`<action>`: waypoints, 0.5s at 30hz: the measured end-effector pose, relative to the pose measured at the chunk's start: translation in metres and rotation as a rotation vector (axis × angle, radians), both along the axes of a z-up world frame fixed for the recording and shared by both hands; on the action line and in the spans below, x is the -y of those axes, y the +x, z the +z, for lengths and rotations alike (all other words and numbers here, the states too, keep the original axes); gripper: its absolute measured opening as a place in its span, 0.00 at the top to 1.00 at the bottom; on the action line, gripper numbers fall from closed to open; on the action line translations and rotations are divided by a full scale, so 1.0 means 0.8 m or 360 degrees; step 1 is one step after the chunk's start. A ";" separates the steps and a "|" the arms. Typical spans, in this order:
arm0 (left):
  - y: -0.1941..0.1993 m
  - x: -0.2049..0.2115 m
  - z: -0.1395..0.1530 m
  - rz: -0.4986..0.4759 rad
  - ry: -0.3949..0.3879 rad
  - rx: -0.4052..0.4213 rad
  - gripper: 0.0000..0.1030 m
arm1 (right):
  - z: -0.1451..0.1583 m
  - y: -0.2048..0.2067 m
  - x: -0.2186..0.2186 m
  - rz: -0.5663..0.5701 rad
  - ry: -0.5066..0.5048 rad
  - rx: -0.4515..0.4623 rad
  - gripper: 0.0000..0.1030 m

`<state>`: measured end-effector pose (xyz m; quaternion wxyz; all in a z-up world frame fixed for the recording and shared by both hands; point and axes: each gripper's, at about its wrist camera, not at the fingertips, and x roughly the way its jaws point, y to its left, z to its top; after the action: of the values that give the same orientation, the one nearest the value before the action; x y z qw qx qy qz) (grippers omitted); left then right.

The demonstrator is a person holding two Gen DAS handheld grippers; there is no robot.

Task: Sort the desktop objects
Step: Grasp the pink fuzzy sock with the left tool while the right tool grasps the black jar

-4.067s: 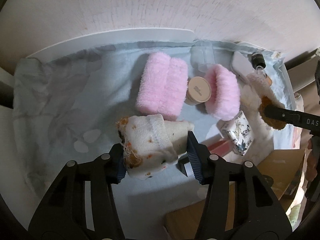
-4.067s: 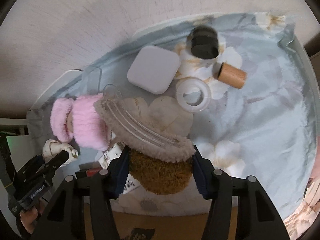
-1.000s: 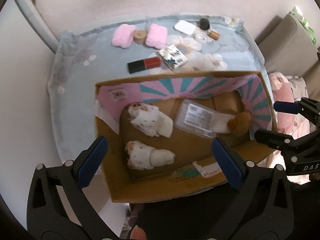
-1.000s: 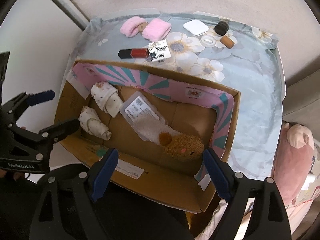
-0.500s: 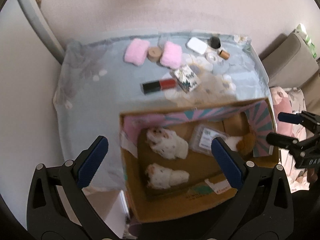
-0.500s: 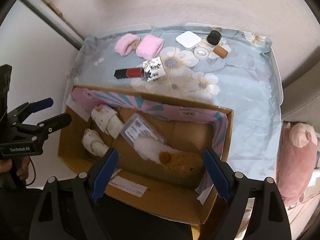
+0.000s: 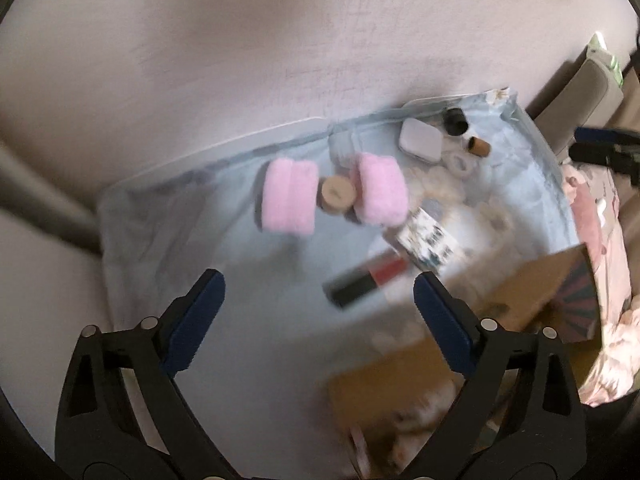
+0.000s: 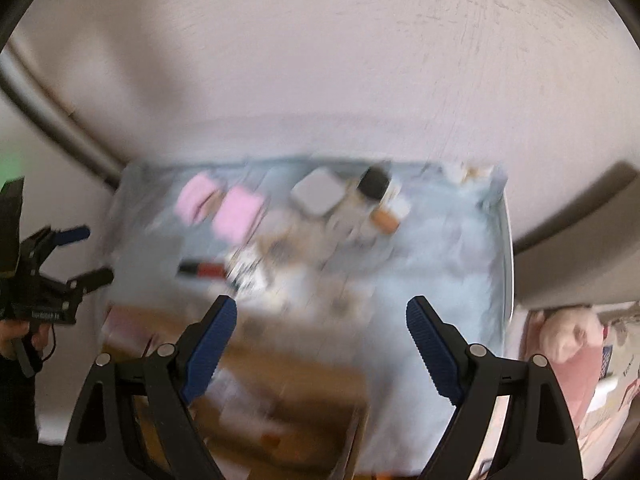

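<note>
My left gripper (image 7: 318,280) hangs over the blue floral cloth (image 7: 200,240); its jaws are closing and nothing is between them. Beyond it lie two pink fluffy cuffs (image 7: 290,202) (image 7: 380,194) with a round wooden lid (image 7: 338,194) between them, a red-and-black tube (image 7: 370,282), a patterned small box (image 7: 430,242), a white square case (image 7: 420,138), a black cap (image 7: 456,120) and a small wooden cylinder (image 7: 478,146). My right gripper (image 8: 320,304) is open and empty above the cloth. The cardboard box (image 8: 280,380) lies below it, blurred.
The cardboard box (image 7: 520,292) fills the lower right of the left wrist view. A pale wall rises right behind the table. A pink plush cushion (image 8: 572,340) lies off the table's right edge. A hand (image 8: 16,336) holds the left gripper (image 8: 68,256) at the left.
Both grippers have swung from above the cardboard box out over the table's objects, so the box has dropped low in both views. The left jaws have narrowed a little.
</note>
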<state>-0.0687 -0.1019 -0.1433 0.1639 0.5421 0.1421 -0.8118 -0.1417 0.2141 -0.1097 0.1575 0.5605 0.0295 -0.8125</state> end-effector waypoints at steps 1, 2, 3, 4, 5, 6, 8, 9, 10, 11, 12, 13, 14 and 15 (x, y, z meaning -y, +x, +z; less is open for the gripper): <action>-0.011 0.007 -0.011 -0.0017 -0.0011 0.0002 0.08 | -0.005 -0.010 0.002 -0.0003 -0.0019 -0.0013 0.18; -0.018 0.011 -0.020 -0.0025 -0.0016 0.0005 0.08 | -0.013 -0.024 0.004 -0.0011 -0.0043 -0.0032 0.18; -0.026 0.017 -0.030 -0.0030 -0.0024 0.0011 0.08 | -0.022 -0.037 0.005 -0.0019 -0.0049 -0.0045 0.18; -0.030 0.021 -0.039 -0.0021 -0.0030 0.0015 0.08 | -0.030 -0.046 0.007 -0.0028 -0.0041 -0.0051 0.18; -0.037 0.027 -0.050 -0.0026 -0.0041 0.0020 0.08 | -0.042 -0.060 0.008 -0.0043 -0.0024 -0.0051 0.18; -0.041 0.029 -0.058 -0.0034 -0.0055 0.0015 0.08 | -0.054 -0.072 0.009 -0.0059 -0.0006 -0.0040 0.18; -0.048 0.033 -0.072 -0.0066 -0.0089 0.0018 0.08 | -0.074 -0.091 0.011 -0.0094 0.0010 -0.0006 0.18; -0.051 0.035 -0.078 -0.0084 -0.0106 0.0030 0.08 | -0.087 -0.102 0.011 -0.0115 0.0011 0.0016 0.18; -0.055 0.037 -0.084 -0.0099 -0.0123 0.0039 0.08 | -0.096 -0.109 0.011 -0.0129 0.0009 0.0033 0.19; -0.057 0.040 -0.089 -0.0105 -0.0134 0.0045 0.08 | -0.107 -0.117 0.010 -0.0144 0.0003 0.0049 0.23; -0.059 0.044 -0.094 -0.0104 -0.0128 0.0049 0.08 | -0.117 -0.125 0.010 -0.0158 -0.0001 0.0067 0.24; -0.061 0.050 -0.098 -0.0097 -0.0107 0.0047 0.08 | -0.127 -0.132 0.009 -0.0179 0.0004 0.0083 0.26; -0.062 0.055 -0.102 -0.0087 -0.0089 0.0045 0.08 | -0.133 -0.136 0.007 -0.0194 0.0009 0.0091 0.26; -0.064 0.058 -0.106 -0.0077 -0.0073 0.0041 0.08 | -0.142 -0.142 0.006 -0.0217 0.0008 0.0100 0.26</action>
<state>-0.1197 -0.1485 -0.2280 0.1585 0.5519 0.1080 -0.8116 -0.2549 0.2095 -0.2236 0.1012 0.5869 -0.0116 -0.8032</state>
